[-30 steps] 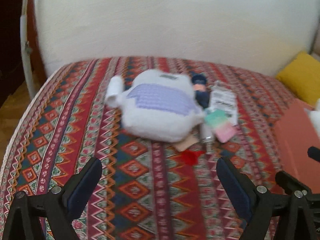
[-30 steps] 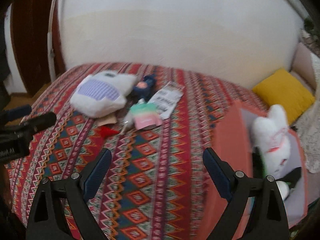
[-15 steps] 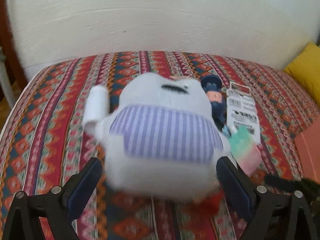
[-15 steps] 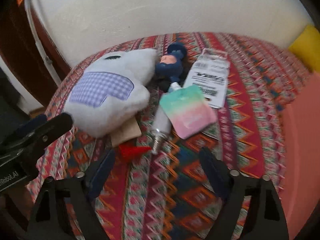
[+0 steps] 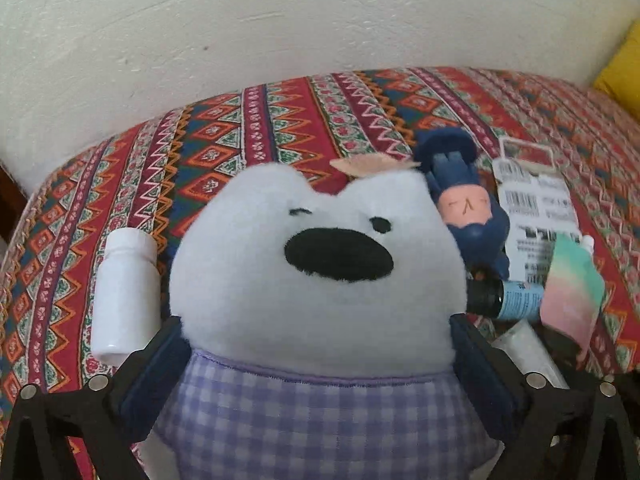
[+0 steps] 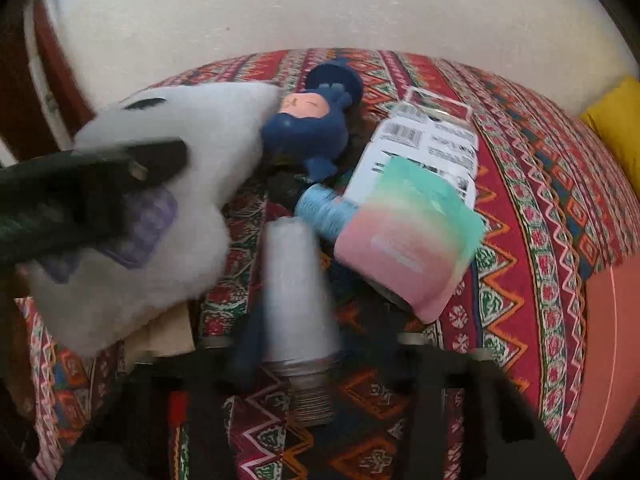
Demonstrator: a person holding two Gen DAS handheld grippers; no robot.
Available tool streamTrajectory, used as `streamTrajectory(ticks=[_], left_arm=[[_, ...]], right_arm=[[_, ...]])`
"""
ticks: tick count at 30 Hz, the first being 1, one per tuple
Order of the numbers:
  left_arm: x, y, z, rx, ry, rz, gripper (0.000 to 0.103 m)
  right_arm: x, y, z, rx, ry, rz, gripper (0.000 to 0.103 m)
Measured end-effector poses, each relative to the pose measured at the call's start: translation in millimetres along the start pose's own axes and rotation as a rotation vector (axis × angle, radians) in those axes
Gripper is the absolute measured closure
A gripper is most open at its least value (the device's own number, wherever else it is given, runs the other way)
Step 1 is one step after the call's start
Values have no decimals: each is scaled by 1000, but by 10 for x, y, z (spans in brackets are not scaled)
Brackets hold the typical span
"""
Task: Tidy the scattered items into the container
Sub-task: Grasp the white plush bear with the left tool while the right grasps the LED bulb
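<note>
The white packet [image 5: 536,216] lying toward the bed's far right carries barcodes and lines of black print, too small and blurred to read; the light-blue tube [image 5: 508,300] beside it has lettering I can't make out either. The left gripper [image 5: 316,364] has its fingers [image 5: 160,364] spread around the white plush bear [image 5: 316,280], one on each flank where the head meets the lilac checked shirt, touching the fur or just beside it. A white pill bottle [image 5: 124,292] lies close against the bear's left side, toward the bed's left edge. On the bear's other side crowd a small navy doll [image 5: 464,200], the blue tube, a pink-and-mint pouch [image 6: 408,240] overlapping the packet, and a clear silvery tube [image 6: 298,292]. The right gripper [image 6: 320,356] sits low over that silvery tube, fingers either side of it, but the view is so smeared I cannot tell whether they pinch it. The patterned bedspread [image 5: 248,132] lies bare toward the wall; an orange container [image 6: 612,340] shows at the bed's right edge, with a yellow cushion [image 6: 616,120] behind.
</note>
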State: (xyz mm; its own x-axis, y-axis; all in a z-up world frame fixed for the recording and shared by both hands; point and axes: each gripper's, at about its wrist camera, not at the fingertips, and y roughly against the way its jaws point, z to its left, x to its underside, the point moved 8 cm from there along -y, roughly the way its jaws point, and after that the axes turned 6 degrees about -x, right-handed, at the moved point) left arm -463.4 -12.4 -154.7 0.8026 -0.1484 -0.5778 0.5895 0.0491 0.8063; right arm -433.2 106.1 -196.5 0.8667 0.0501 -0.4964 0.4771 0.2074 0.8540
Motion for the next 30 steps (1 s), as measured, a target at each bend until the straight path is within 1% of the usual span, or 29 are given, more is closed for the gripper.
streamTrajectory(ticks=[1, 3, 6, 10, 12, 13, 16, 19, 20, 24, 25, 30], left_arm=[[19, 37, 30, 10, 21, 4, 12], [65, 159, 66, 21, 49, -5, 23], [187, 439, 122, 26, 84, -28, 28], [461, 829, 263, 37, 137, -43, 29], [535, 964, 304, 30, 143, -59, 29], [577, 1062, 328, 29, 148, -69, 29], [719, 1459, 372, 28, 165, -113, 29], [789, 1809, 407, 32, 182, -159, 29], [811, 1949, 390, 33, 184, -177, 29], [811, 2440, 313, 43, 172, -243, 29], [812, 2522, 275, 46, 165, -253, 29], [774, 2967, -9, 69, 126, -317, 29]], right_arm=[[9, 22, -16, -6, -5, -2, 70], [50, 63, -49, -20, -20, 4, 71], [175, 201, -84, -26, -23, 14, 71], [372, 442, -124, -34, -36, 18, 72], [427, 592, -135, -59, -48, 7, 72], [456, 711, -117, -75, -53, -5, 72], [476, 984, -27, -89, -28, -40, 72], [575, 1292, 93, -113, -5, -78, 72], [596, 1360, 110, -119, 1, -89, 72], [825, 1852, 327, -144, 39, -145, 72], [820, 1905, 355, -146, 48, -158, 72], [940, 2453, 394, -169, 75, -243, 72]])
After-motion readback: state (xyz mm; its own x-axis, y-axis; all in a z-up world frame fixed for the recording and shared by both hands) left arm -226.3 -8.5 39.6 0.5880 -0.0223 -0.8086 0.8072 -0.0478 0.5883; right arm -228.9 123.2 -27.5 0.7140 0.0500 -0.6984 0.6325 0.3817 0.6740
